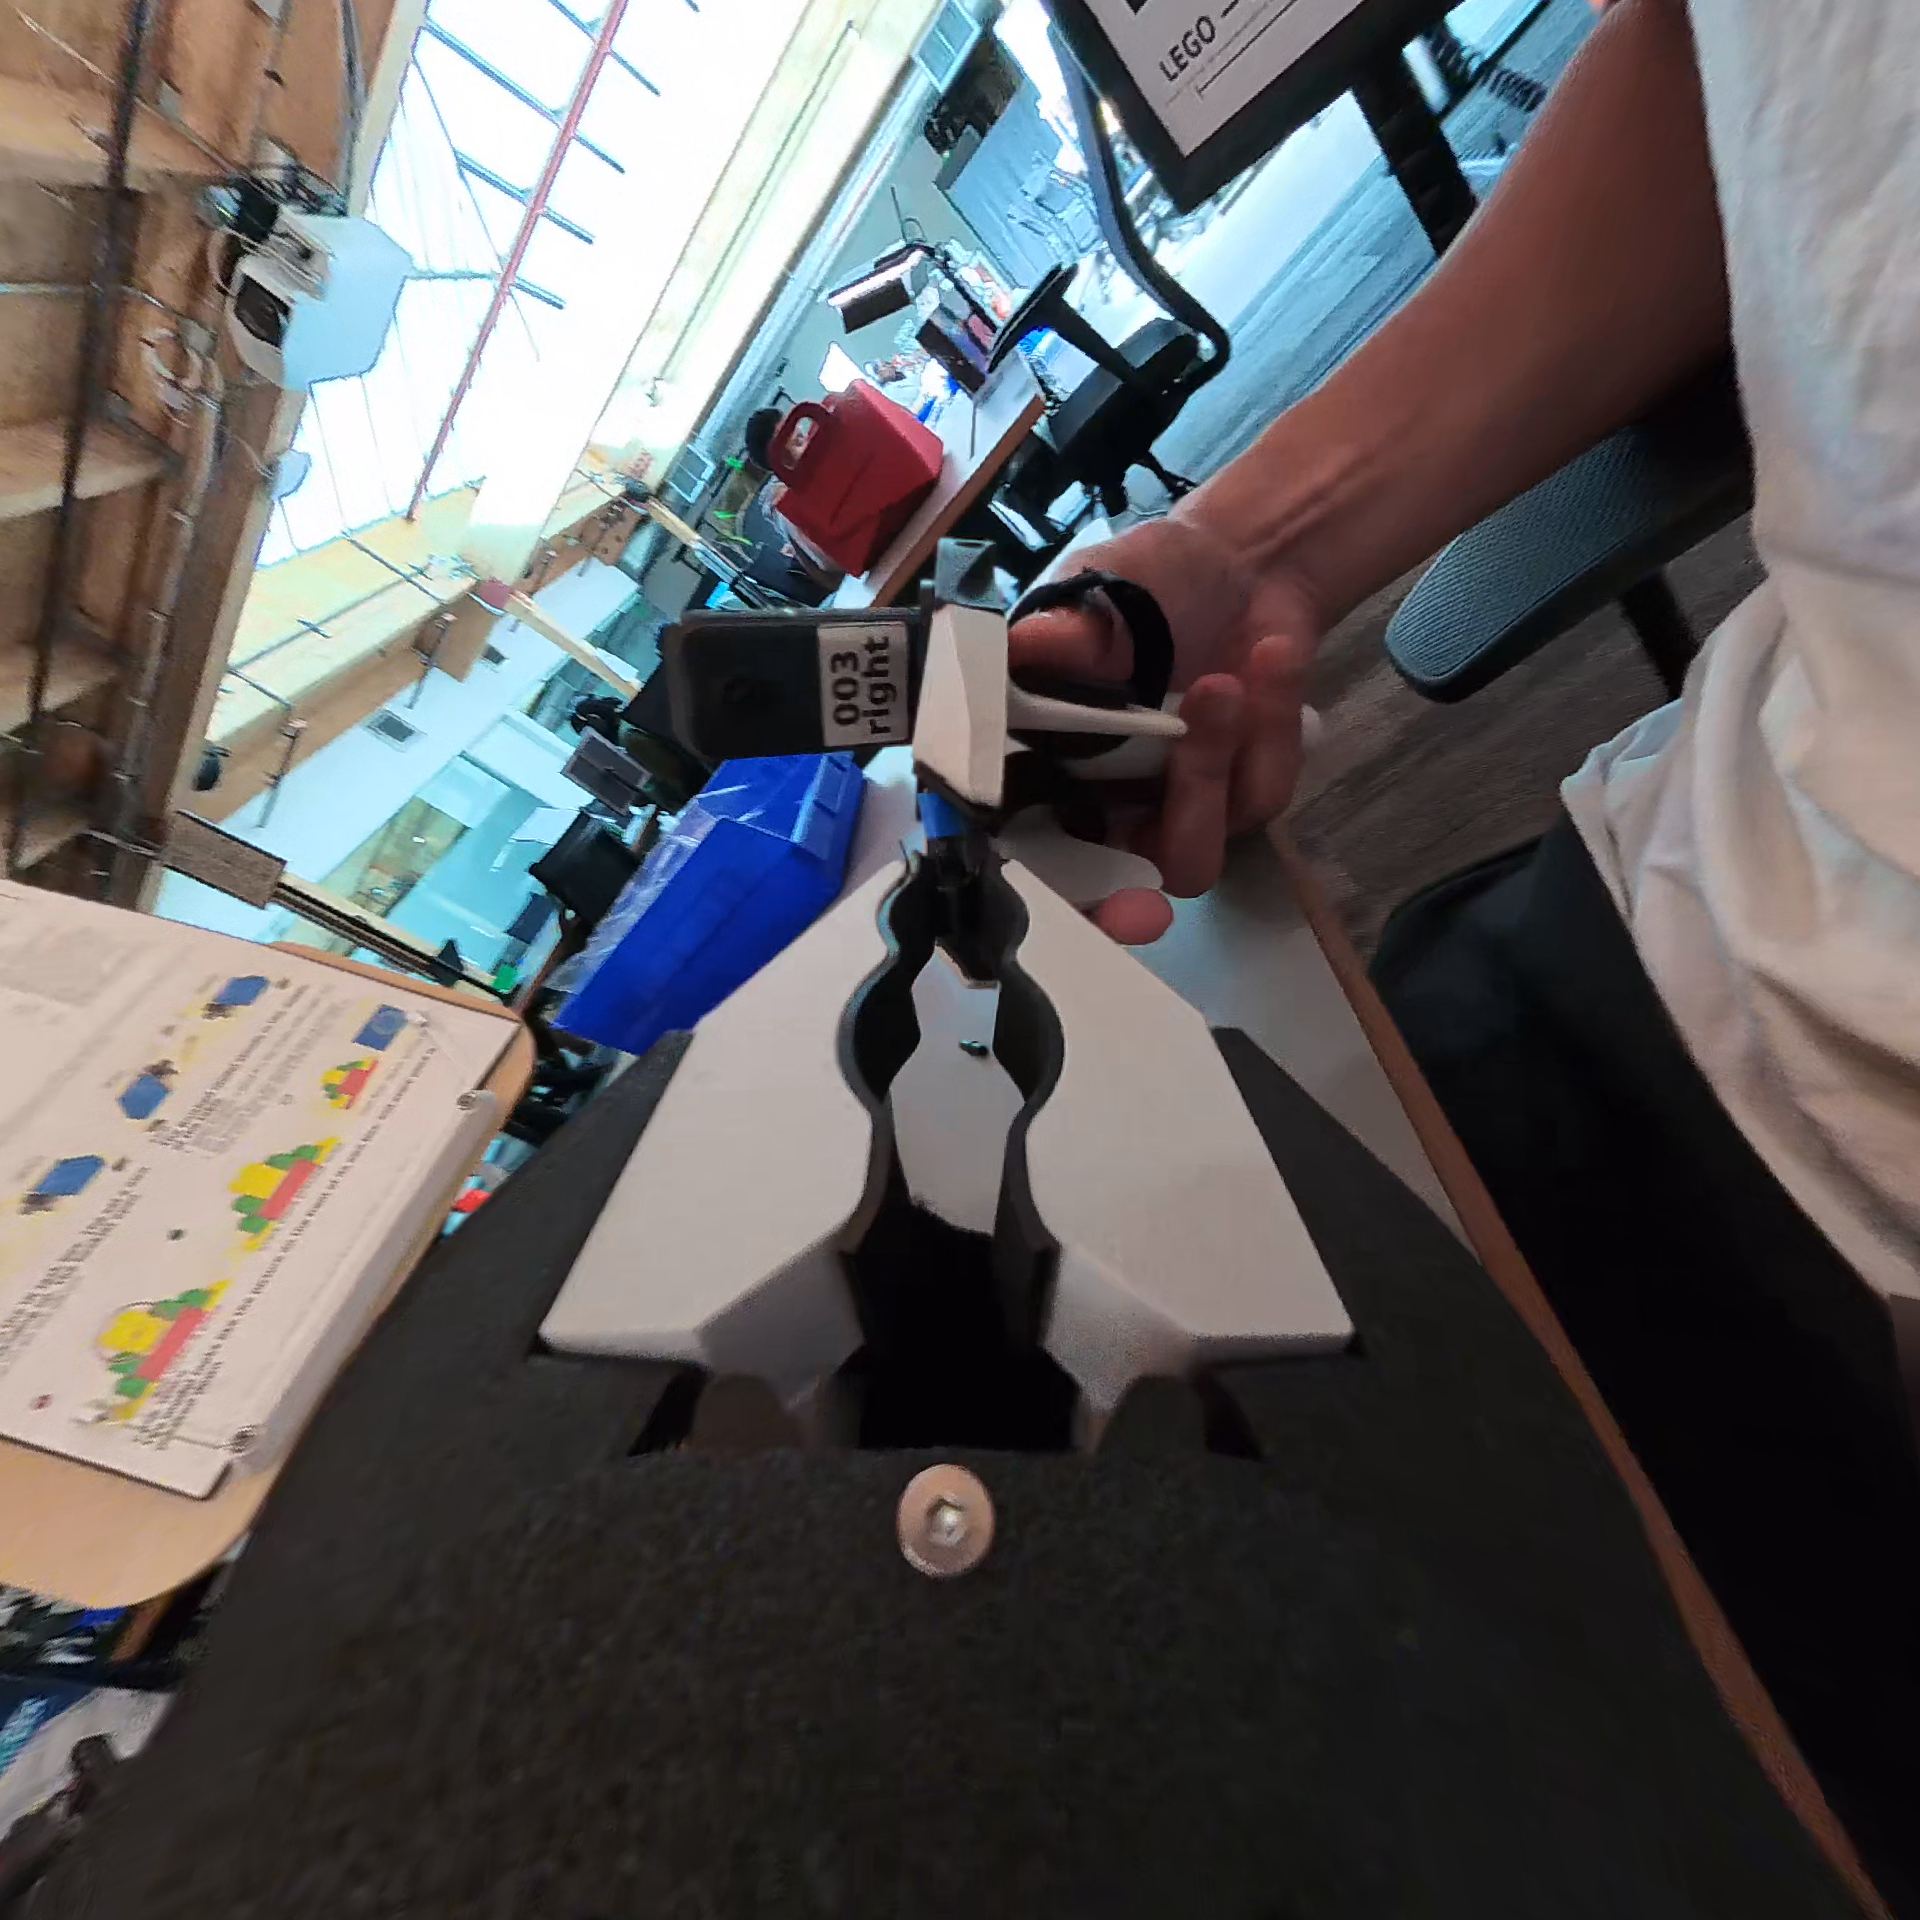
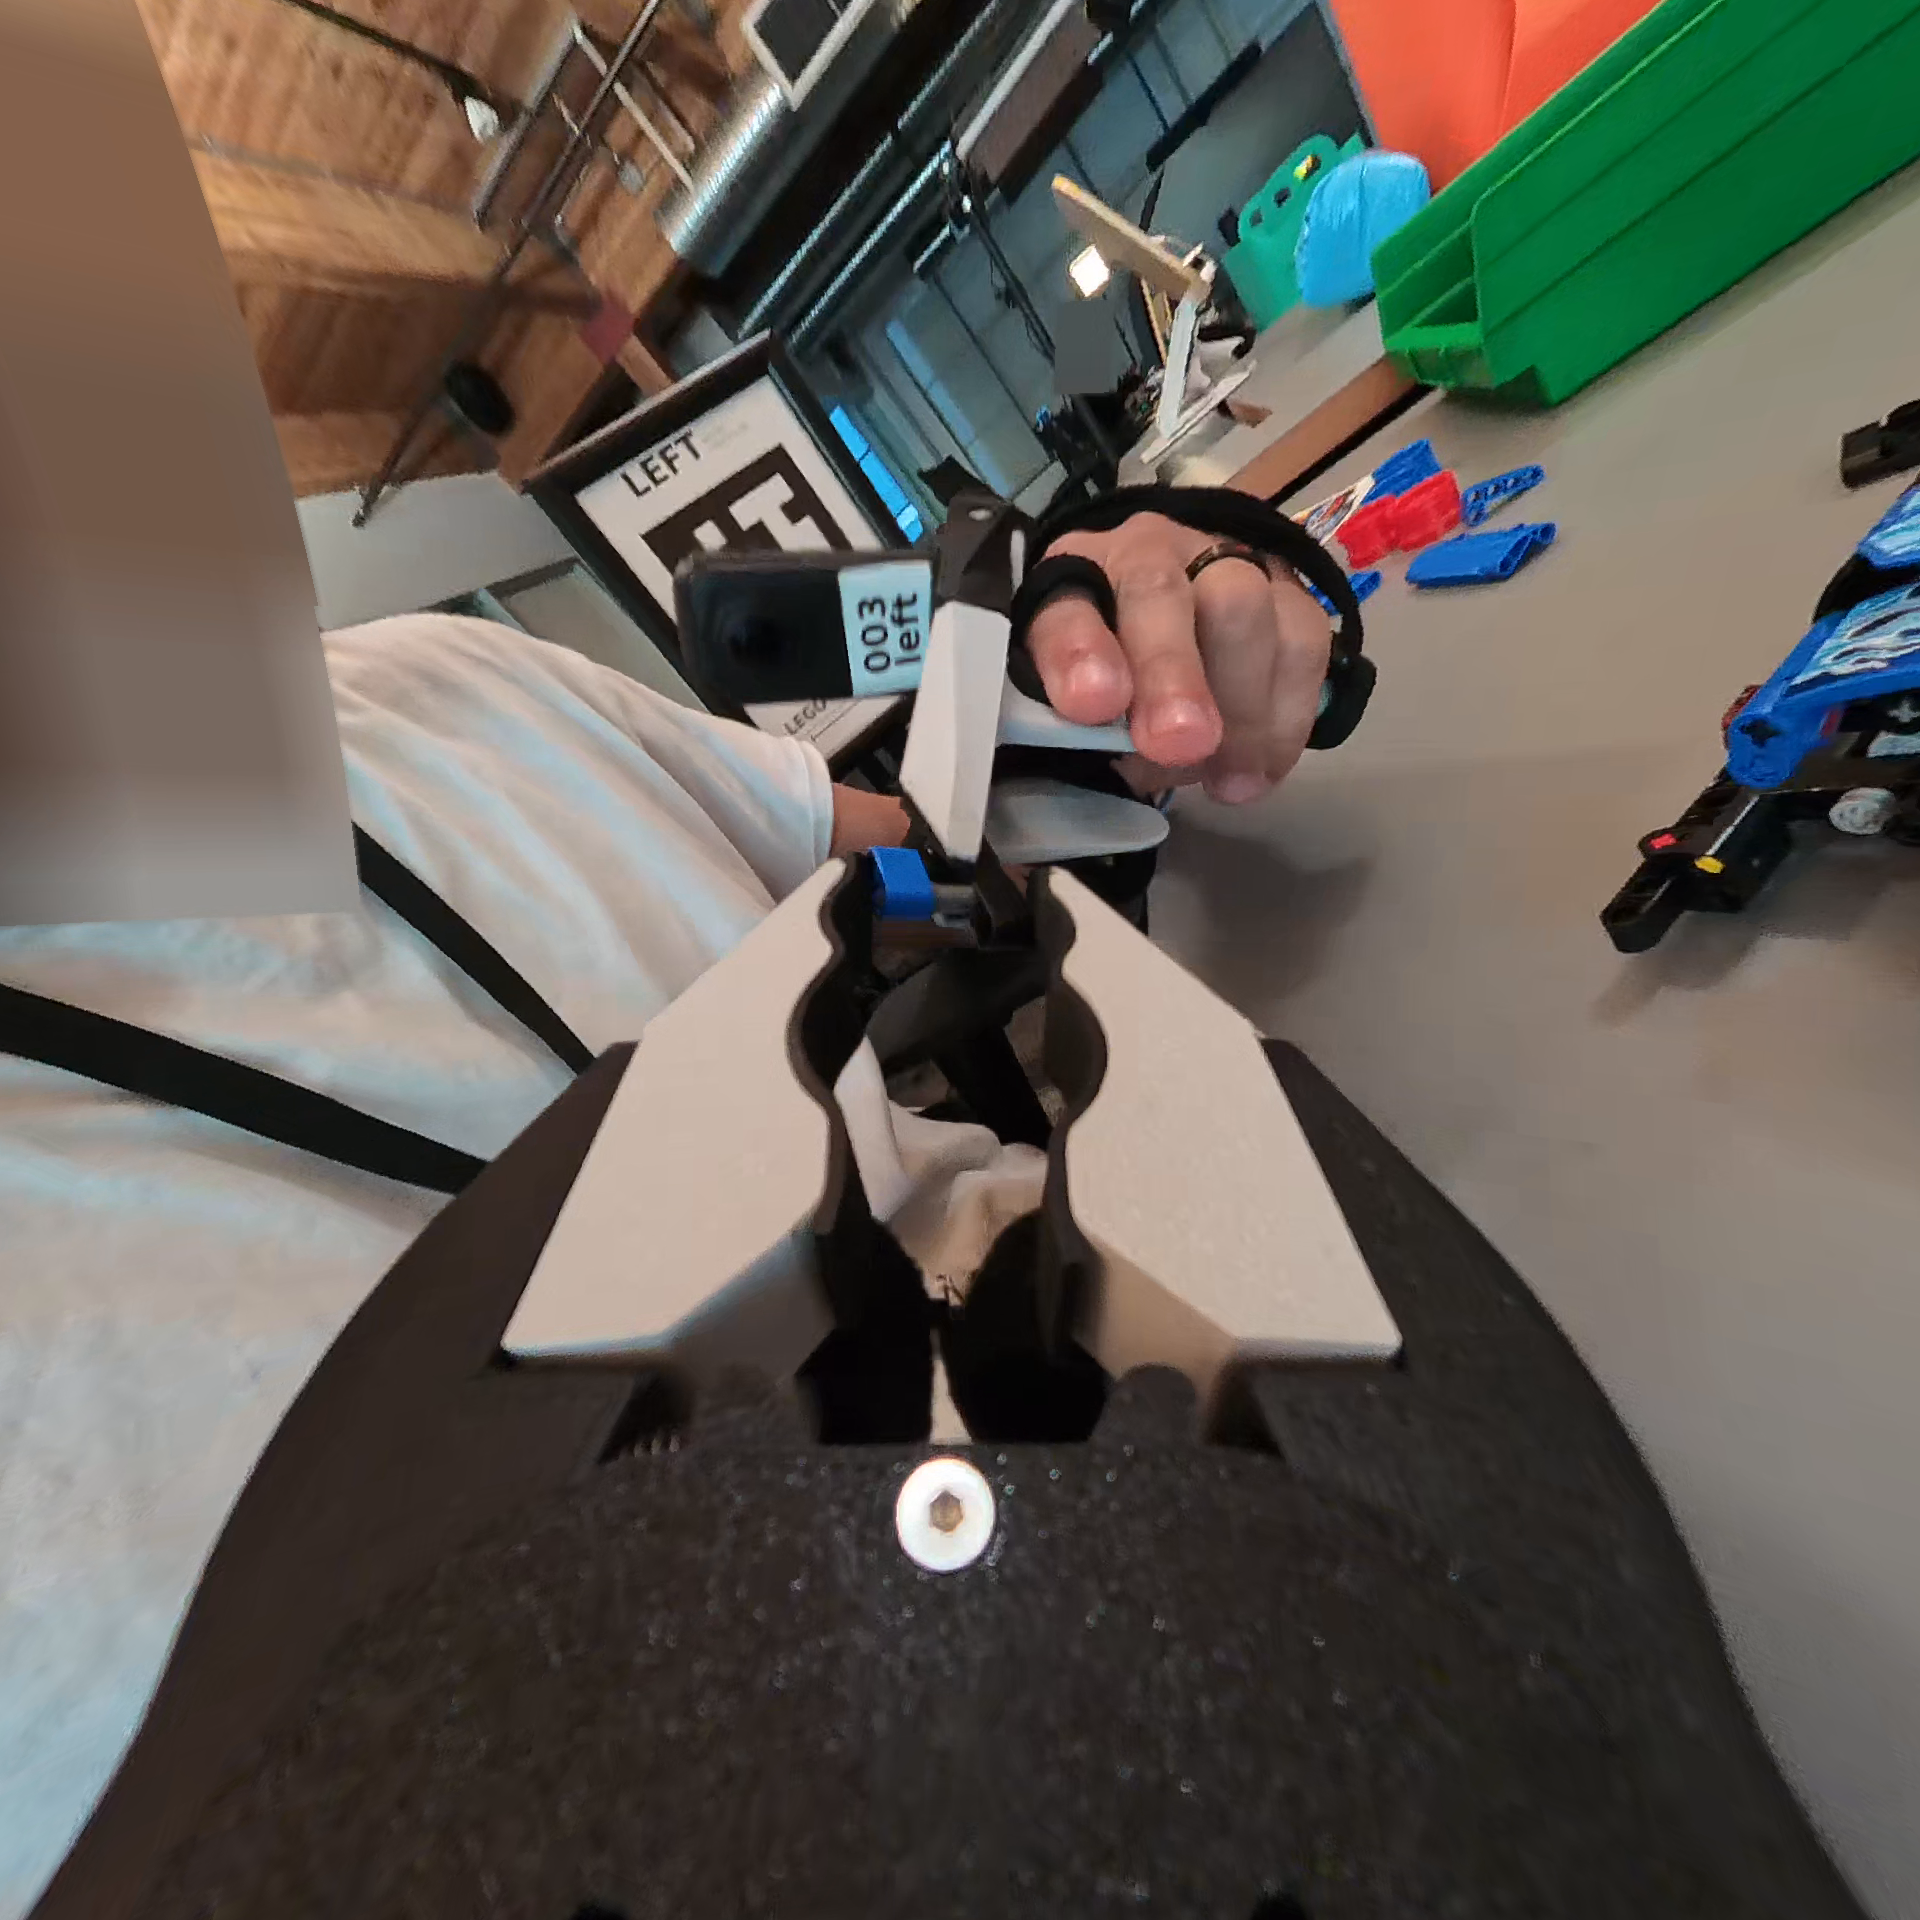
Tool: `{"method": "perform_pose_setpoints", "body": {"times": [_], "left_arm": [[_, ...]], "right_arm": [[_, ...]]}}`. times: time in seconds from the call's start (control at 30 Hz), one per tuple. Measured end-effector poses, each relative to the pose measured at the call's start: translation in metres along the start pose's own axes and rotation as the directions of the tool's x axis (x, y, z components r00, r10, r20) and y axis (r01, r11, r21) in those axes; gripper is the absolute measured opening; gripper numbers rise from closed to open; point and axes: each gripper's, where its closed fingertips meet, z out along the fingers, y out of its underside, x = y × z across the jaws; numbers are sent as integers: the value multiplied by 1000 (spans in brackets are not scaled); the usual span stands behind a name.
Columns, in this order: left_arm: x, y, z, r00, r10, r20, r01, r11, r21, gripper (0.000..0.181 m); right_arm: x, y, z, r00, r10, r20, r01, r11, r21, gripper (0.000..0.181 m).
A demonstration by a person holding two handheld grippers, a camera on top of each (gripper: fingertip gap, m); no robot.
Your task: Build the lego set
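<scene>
A: Where is the piece they are working on?

B: Up in the air between the two tools, off the tabletop. It is a small blue and black piece, sitting right at the tips of the right claw. In the left wrist view the same piece shows at the tips of the left claw.

A: So both claws reach it?

B: They meet nose to nose over it. The right claw looks clenched on it, the blue block against its left tip. The left claw's fingers are drawn close together near the tips, but I cannot tell whether it pinches the piece or only touches it.

A: Which way does the piece run?

B: Roughly crosswise to the right claw, blue end to the left, black end toward the other tool. That is my reading; it is small and partly hidden.

A: And the hands?

B: The left hand and the right hand each squeeze a handle, tools raised and tilted toward each other. The half-built blue car lies far right on the tabletop, well apart, with loose red and blue parts beyond it. An instruction sheet is to the left.
</scene>
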Motion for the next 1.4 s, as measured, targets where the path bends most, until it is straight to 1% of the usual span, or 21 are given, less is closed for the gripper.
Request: {"method": "perform_pose_setpoints", "body": {"times": [0.07,0.17,0.23,0.27,0.3,0.37,0.4,0.47,0.53,0.6,0.67,0.73,0.8,0.93,1.03,1.13,1.27,1.4], "left_arm": [[-1,-3,1,999,40,30,-40,999,5,7],[0,-4,3,994,98,50,-98,995,-9,6],[3,-2,7,985,161,60,-160,987,-32,6],[3,-4,8,981,178,74,-176,984,-29,6],[1,-5,8,983,165,79,-164,986,-27,6],[0,-4,7,985,153,81,-151,988,-31,6],[0,-3,8,980,174,93,-171,985,-36,6],[0,-2,9,970,213,113,-210,977,-43,6],[0,-4,9,976,188,113,-186,982,-27,6],[0,-5,9,987,129,99,-129,992,-6,6],[-1,-6,9,996,42,78,-44,999,22,7],[-2,-5,9,998,3,67,-5,999,34,7],[-2,-7,10,997,19,81,-22,999,38,7],[-3,-6,9,995,37,97,-41,999,32,7],[-2,-5,8,994,46,96,-49,998,29,6],[-2,-4,9,995,37,90,-40,999,25,6],[-1,-5,8,995,38,94,-41,999,28,6],[-2,-6,8,990,85,113,-89,996,29,6]], "right_arm": [[-2,-3,-1,1000,-14,2,14,999,39,28],[-5,-6,-2,999,32,26,-34,997,67,29],[-8,-5,1,995,79,67,-84,994,65,30],[-10,-4,4,994,80,80,-84,995,56,30],[-11,-4,4,994,66,84,-71,996,57,27],[-12,-6,5,993,72,98,-79,994,69,30],[-13,-7,4,991,77,111,-85,994,71,33],[-11,-7,3,991,86,106,-94,993,70,32],[-10,-6,2,990,93,104,-100,993,66,27],[-11,-6,3,991,77,106,-85,994,67,27],[-13,-7,3,991,65,117,-73,995,70,27],[-10,-7,3,996,20,88,-27,996,79,26],[-12,-6,3,997,-29,73,24,997,72,26],[-11,-9,3,998,-54,44,49,994,96,27],[-13,-6,0,997,-37,66,33,997,63,32],[-7,-3,-3,997,-80,13,79,996,35,27],[-7,-2,-3,996,-86,17,85,996,34,26],[-9,-2,-2,995,-96,24,95,995,36,25]]}}
